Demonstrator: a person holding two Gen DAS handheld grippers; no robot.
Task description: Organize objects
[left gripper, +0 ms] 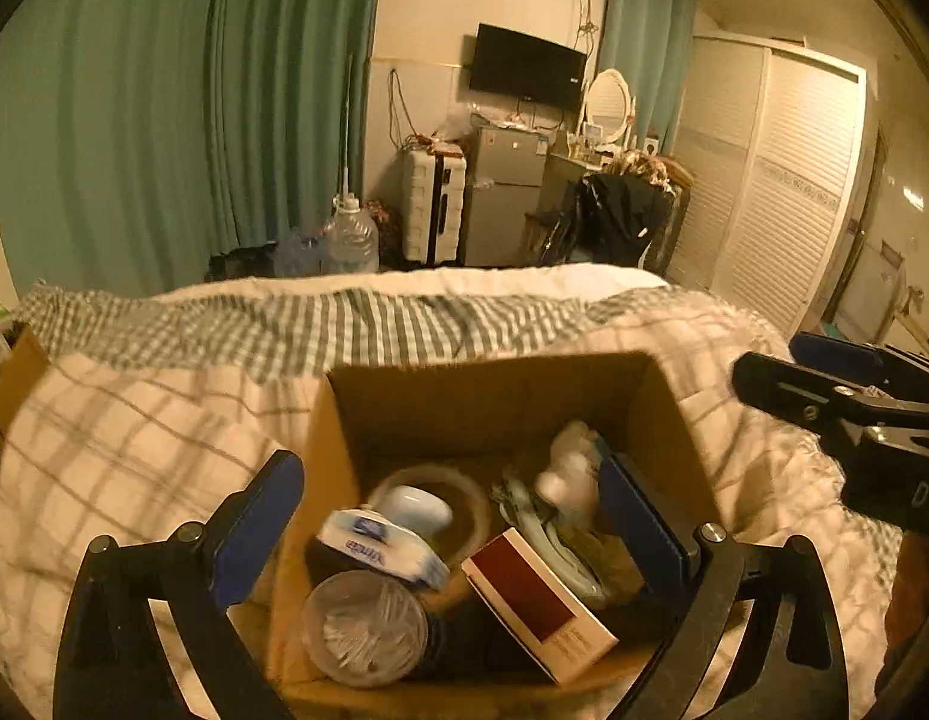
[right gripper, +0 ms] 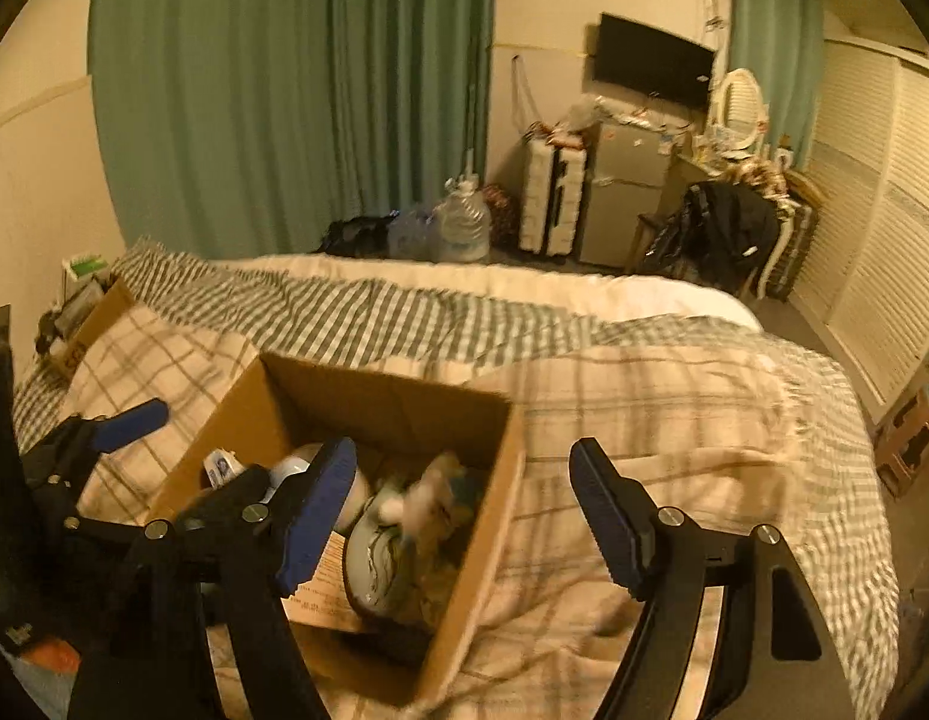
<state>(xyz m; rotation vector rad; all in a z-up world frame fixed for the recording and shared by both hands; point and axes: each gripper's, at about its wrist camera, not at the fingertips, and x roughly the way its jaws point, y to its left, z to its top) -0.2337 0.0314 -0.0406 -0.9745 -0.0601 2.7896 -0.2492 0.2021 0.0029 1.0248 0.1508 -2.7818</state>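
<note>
1. My left gripper (left gripper: 449, 531) hangs over the open cardboard box (left gripper: 668, 402), its blue-padded fingers spread wide and gripping nothing; one pad sits outside the box's left wall, the other just inside its right wall.
2. My right gripper (right gripper: 464, 516) is also spread wide and empty, with its left pad over the box interior and its right pad over the bare blanket beyond the box's right wall.
3. The box rests on a plaid blanket (left gripper: 134, 438) near the near edge of the bed (right gripper: 644, 288), and the objects to organize lie packed inside it.
4. At the near left corner of the box I see a clear round container (left gripper: 362, 630) that looks filled with cotton swabs.
5. Just behind it lies a white-and-blue tissue pack (left gripper: 383, 546), touching a small pale blue case (left gripper: 416, 507) that sits in a brown ring-shaped thing (left gripper: 476, 504); I cannot tell what the ring is.
6. Toward the near edge, a red-and-white carton (left gripper: 539, 603) lies tilted.
7. Along the right wall a blurred white plush-like item (left gripper: 569, 471) rests on some pale green stuff I cannot identify.
8. A second cardboard box (right gripper: 95, 318) stands at the bed's far left corner.
9. Beyond the bed's far edge are a water jug (left gripper: 350, 237) and green curtains (left gripper: 164, 120).
</note>
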